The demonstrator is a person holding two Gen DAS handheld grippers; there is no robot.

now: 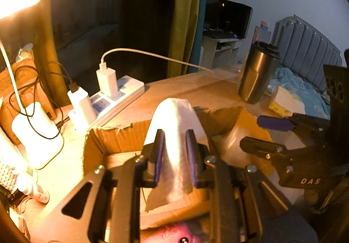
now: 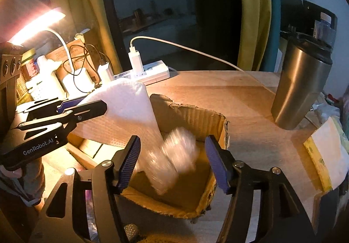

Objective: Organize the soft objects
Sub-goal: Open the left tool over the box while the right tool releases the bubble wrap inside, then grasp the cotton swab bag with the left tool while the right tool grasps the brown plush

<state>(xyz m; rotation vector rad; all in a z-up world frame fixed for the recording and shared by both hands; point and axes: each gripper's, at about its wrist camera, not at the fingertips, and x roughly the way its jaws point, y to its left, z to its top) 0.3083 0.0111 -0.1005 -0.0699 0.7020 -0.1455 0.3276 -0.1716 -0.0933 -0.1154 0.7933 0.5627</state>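
- The left gripper [image 1: 174, 151] has a white paper towel [image 1: 174, 125] between its jaws; they stand narrowly apart, and whether the ribbed blue pads [image 1: 192, 155] still press the sheet I cannot tell.
- The towel rises past the jaws as a soft, dimpled cone, its lower edge draping into the cardboard box [image 2: 213, 120].
- The right gripper [image 2: 173, 160] has jaws wide apart, gripping nothing.
- Between and just beyond those jaws a blurred, crinkly clear packet [image 2: 174, 155] sits over the box's inside.
- The box is torn, corrugated and open-topped, resting on the wooden bench [image 2: 246, 99].
- A smooth steel tumbler [image 2: 301, 88] stands right of the jaws.
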